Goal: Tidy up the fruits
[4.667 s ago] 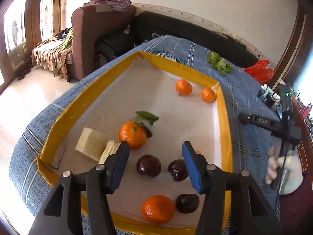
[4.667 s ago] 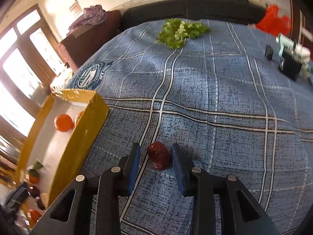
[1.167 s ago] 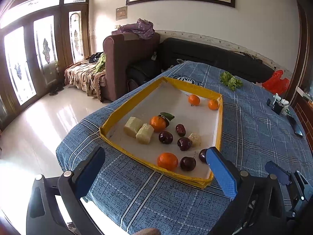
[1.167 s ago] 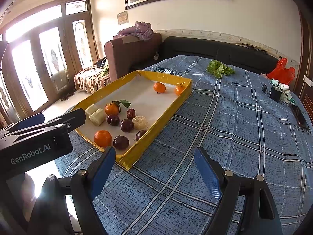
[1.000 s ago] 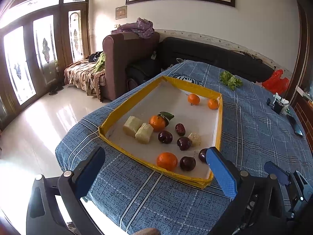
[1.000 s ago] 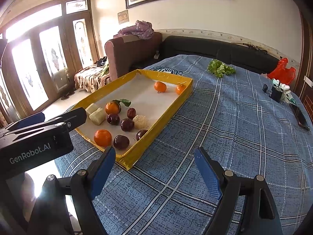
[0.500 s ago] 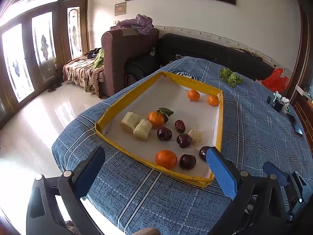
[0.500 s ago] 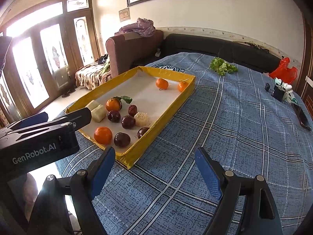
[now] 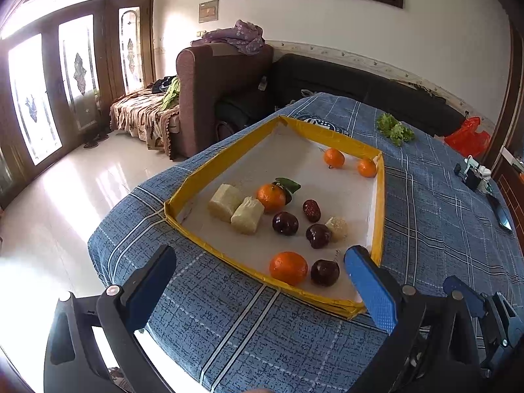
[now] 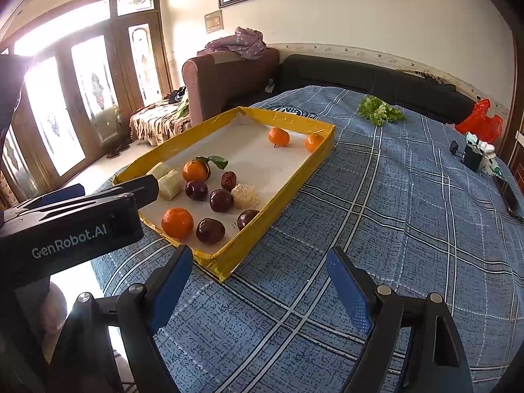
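Note:
A yellow-rimmed tray (image 9: 380, 203) (image 10: 294, 180) lies on the blue checked cloth and holds several oranges, dark plums, a red date (image 9: 311, 210) (image 10: 228, 180) and pale cut chunks. A leafy orange (image 9: 271, 197) (image 10: 195, 170) sits mid-tray; another orange (image 9: 288, 268) (image 10: 177, 222) lies at the near edge. My left gripper (image 9: 258, 271) hangs open just short of the tray's near rim, nothing between its blue pads. My right gripper (image 10: 258, 275) is open too, over bare cloth right of the tray's near corner. The left gripper's black body (image 10: 72, 226) shows in the right wrist view.
A lettuce bunch (image 10: 380, 109) lies on the far cloth. A red bag (image 10: 479, 121), small devices (image 10: 475, 154) and a dark flat object (image 10: 511, 198) sit at the right edge. A brown armchair (image 9: 216, 95) and a dark sofa (image 9: 360, 88) stand behind the table.
Both grippers stay wide open and nearly still over the last second. Since several seconds ago both have pulled back from the fruit, and the red date now lies in the tray.

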Action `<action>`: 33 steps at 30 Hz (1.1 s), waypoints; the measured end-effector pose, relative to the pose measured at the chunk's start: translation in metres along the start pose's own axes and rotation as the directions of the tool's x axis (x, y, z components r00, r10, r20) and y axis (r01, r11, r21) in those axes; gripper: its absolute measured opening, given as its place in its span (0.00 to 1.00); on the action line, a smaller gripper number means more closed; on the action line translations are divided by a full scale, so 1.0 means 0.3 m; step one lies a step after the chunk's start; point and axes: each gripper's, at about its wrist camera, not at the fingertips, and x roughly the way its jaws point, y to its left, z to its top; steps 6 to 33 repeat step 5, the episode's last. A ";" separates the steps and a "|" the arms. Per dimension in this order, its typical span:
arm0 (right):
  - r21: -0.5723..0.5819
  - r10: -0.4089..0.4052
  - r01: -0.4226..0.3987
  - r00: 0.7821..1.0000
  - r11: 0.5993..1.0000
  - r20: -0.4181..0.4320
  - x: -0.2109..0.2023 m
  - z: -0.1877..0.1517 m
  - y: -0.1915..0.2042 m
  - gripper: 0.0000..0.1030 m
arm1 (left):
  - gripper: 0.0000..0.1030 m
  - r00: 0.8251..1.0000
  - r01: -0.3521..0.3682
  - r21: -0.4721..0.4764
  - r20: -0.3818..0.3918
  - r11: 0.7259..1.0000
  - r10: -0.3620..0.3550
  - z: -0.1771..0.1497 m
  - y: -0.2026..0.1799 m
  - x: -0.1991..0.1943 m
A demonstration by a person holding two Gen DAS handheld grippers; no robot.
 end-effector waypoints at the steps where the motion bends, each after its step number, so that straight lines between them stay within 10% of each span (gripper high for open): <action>1: 0.000 0.000 0.000 1.000 1.000 -0.001 0.001 0.001 0.000 0.85 | 1.00 1.000 -0.005 0.003 0.008 1.000 0.005 -0.002 0.000 -0.002; 33: 0.011 0.000 0.000 1.000 1.000 0.000 0.005 0.001 -0.007 0.85 | 1.00 1.000 -0.006 0.018 0.002 1.000 0.006 0.002 -0.007 -0.002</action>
